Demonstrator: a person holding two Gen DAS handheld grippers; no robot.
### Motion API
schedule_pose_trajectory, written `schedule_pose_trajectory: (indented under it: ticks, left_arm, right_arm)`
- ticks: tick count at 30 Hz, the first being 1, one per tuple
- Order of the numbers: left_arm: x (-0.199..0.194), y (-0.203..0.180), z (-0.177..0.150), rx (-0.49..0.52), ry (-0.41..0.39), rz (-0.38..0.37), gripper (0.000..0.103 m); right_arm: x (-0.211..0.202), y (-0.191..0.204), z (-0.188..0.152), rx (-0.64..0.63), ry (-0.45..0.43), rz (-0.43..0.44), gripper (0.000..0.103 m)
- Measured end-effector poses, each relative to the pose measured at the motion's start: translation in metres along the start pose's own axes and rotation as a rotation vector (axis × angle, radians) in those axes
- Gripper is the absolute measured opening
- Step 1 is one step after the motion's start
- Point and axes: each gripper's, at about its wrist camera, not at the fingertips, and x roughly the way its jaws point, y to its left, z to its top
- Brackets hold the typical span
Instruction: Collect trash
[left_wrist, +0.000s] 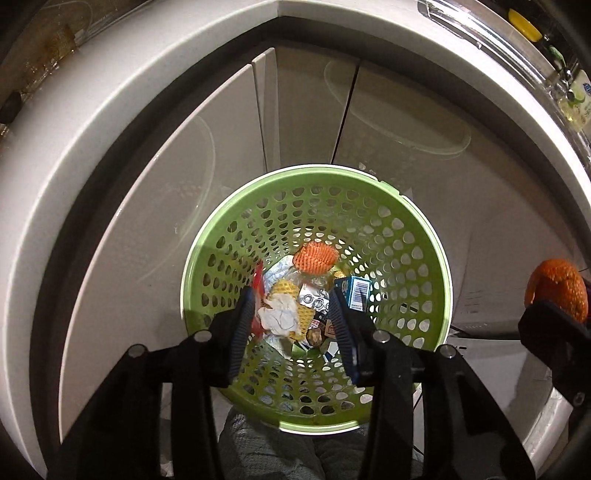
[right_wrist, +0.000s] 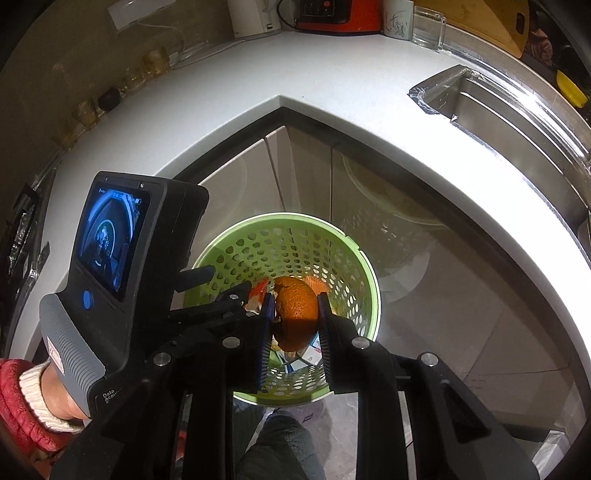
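The green basket (left_wrist: 424, 258) stands on the floor in the corner below the white surface (right_wrist: 332, 85), and it already has trash at its bottom: a crumpled white paper (left_wrist: 279, 317), an orange net (left_wrist: 316, 258), a small blue box (left_wrist: 354, 293) and some wrappers.

The left gripper (left_wrist: 291, 325) points steeply down into the basket. Its fingers (left_wrist: 240, 325) stand moderately apart and nothing is pressed between them; the trash seen in the gap lies lower, on the basket bottom. I judge this hand has nothing to hold now.

The right gripper (right_wrist: 293, 321) holds an orange peel (right_wrist: 297, 308). Its fingers (right_wrist: 266, 332) press on the peel from both sides, with a narrow opening. In the right wrist view the peel hangs over the mouth of the basket, above the trash, and the longer side of the peel runs up and down between the fingers. In the left wrist view the same peel (left_wrist: 559, 290) appears to the right of the basket rim, so how well it is centred I cannot tell for sure.

The coming move depends on this relation: the peel must be over the opening, not over the rim. If the right fingers open here, I think the peel falls straight into the basket. The right hand is the one which must act.
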Motion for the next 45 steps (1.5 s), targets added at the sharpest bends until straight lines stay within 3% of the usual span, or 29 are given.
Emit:
schedule_pose_trajectory:
  ticks: [6, 15, 16, 17, 19, 23, 27, 34, 39, 45]
  left_arm:
    - [-0.03, 0.016, 0.01, -0.038, -0.056, -0.005, 0.047]
    - [-0.105, 0.053, 0.016, -0.117, -0.233, 0.084, 0.074]
    - [-0.109, 0.055, 0.016, -0.124, -0.242, 0.088, 0.077]
    - [-0.112, 0.057, 0.016, -0.131, -0.248, 0.095, 0.078]
    - [-0.113, 0.059, 0.016, -0.141, -0.249, 0.107, 0.082]
    - [-0.104, 0.065, 0.018, -0.168, -0.224, 0.119, 0.082]
    - [-0.102, 0.066, 0.019, -0.184, -0.211, 0.118, 0.085]
    - [-0.145, 0.062, 0.036, -0.174, -0.3, 0.136, 0.088]
    - [-0.212, 0.061, 0.056, -0.189, -0.432, 0.158, 0.093]
    - [-0.29, 0.067, 0.078, -0.224, -0.575, 0.193, 0.095]
  right_arm:
    - [0.003, 0.0, 0.004, -0.005, -0.003, 0.011, 0.024]
    - [0.045, 0.01, 0.003, -0.027, 0.065, 0.081, 0.026]
    - [0.051, 0.011, 0.002, -0.025, 0.082, 0.096, 0.033]
    - [0.058, 0.012, 0.002, -0.025, 0.101, 0.105, 0.052]
    - [0.067, 0.014, 0.001, -0.032, 0.115, 0.078, 0.075]
    - [0.08, 0.016, 0.0, -0.053, 0.153, 0.051, 0.086]
    - [0.077, 0.012, 0.004, -0.047, 0.156, 0.024, 0.089]
    - [0.021, -0.004, 0.038, -0.038, 0.054, -0.049, 0.092]
    - [-0.053, -0.006, 0.081, -0.035, -0.088, -0.084, 0.101]
    - [-0.149, -0.002, 0.133, -0.06, -0.276, -0.063, 0.101]
